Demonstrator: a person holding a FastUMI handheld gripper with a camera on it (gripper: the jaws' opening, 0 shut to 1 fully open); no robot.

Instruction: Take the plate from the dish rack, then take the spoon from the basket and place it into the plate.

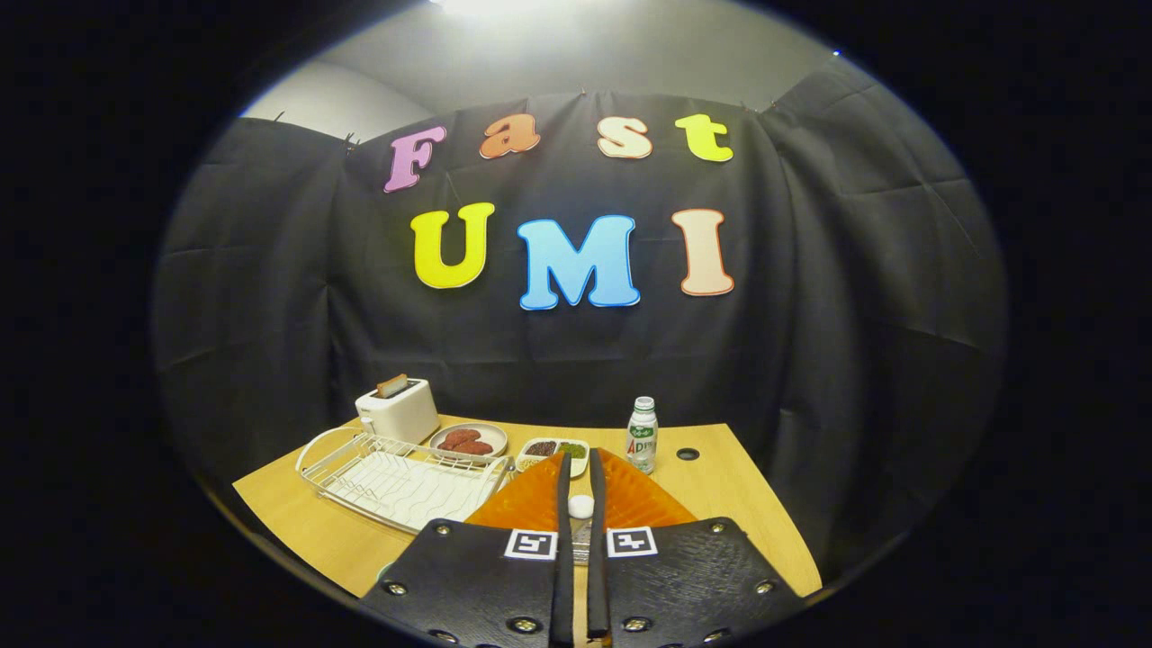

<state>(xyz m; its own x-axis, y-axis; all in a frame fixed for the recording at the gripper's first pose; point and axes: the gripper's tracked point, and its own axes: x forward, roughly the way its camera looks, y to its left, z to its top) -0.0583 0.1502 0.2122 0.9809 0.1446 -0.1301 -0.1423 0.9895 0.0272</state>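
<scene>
One orange plate [531, 504] – fingers [579, 477] nearly closed on one spoon [580, 506], one dish rack [396, 481] beside.

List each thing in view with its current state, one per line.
gripper: fingers nearly closed on a small white spoon, over the plate
orange plate: flat on the table, out of the rack
dish rack: empty
toaster: bread sticking up
bottle: upright, capped

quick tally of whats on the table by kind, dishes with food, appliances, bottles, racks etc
Dishes with food: 2 (round plate of patties, small two-part dish)
Orange plate under the gripper: 1
Toaster: 1
Bottle: 1
Dish rack: 1
Total: 6

The fingers are nearly closed on a small white piece.
</scene>
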